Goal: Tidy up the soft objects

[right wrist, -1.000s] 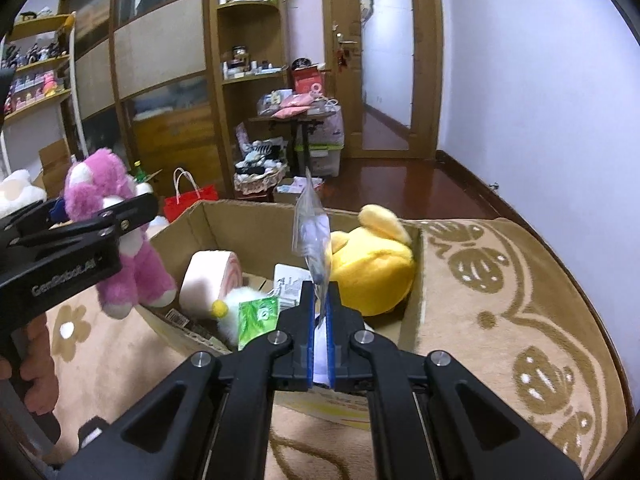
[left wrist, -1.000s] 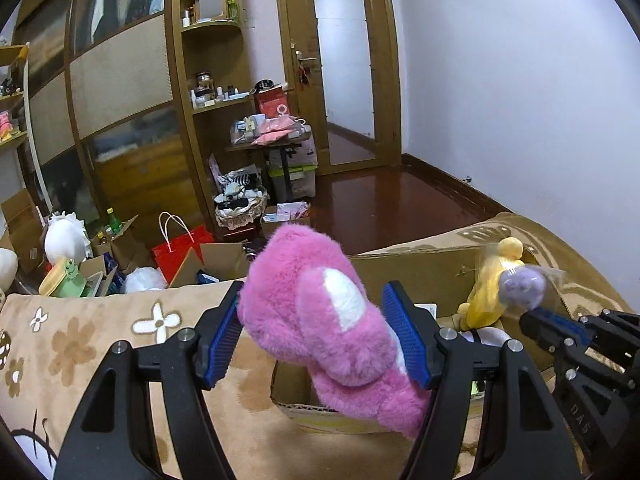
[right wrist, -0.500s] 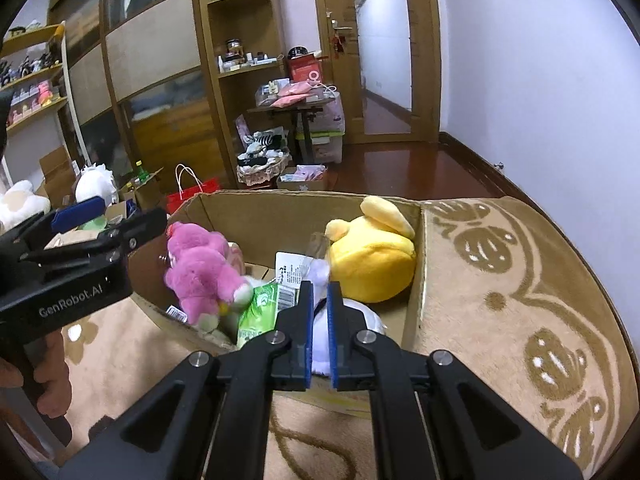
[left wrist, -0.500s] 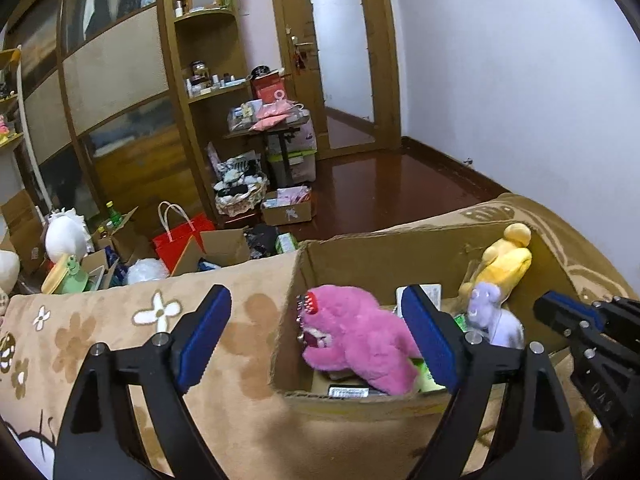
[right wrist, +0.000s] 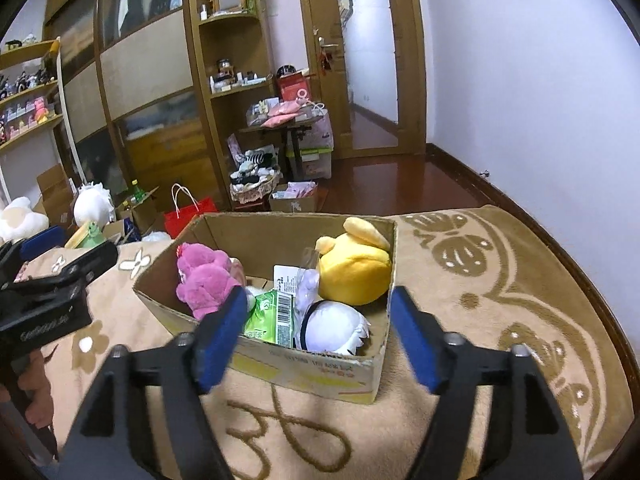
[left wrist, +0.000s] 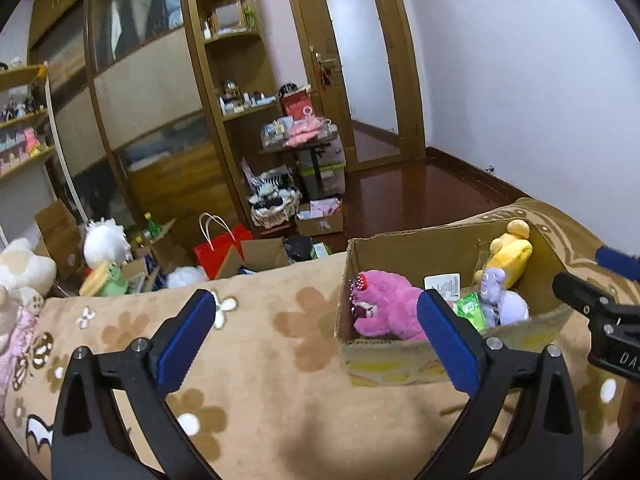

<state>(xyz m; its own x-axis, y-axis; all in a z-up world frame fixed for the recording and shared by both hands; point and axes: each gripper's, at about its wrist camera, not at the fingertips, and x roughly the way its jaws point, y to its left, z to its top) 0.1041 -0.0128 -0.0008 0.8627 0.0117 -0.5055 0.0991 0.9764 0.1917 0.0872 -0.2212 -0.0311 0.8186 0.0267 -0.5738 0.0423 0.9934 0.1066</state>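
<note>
A cardboard box (left wrist: 384,354) (right wrist: 320,372) stands on a tan blanket. In it lie a pink plush bear (left wrist: 386,304) (right wrist: 206,280), a yellow plush (left wrist: 510,254) (right wrist: 354,270), a small purple toy in a clear bag (left wrist: 492,286) (right wrist: 306,286), a white plush (right wrist: 334,328) and a green packet (right wrist: 270,316). My left gripper (left wrist: 316,336) is open and empty, in front of the box's left side. My right gripper (right wrist: 316,332) is open and empty, just before the box's near wall; it also shows at the left wrist view's right edge (left wrist: 604,304).
The blanket (left wrist: 260,360) (right wrist: 460,280) covers the surface around the box. White plush toys (left wrist: 24,268) (right wrist: 18,224) lie at the far left. Beyond the edge are a red bag (left wrist: 218,246), boxes and shelves on the floor.
My left gripper opened and dropped the pink bear into the box, then drew back. My right gripper lowered the bagged purple toy into the box and opened, letting it go.
</note>
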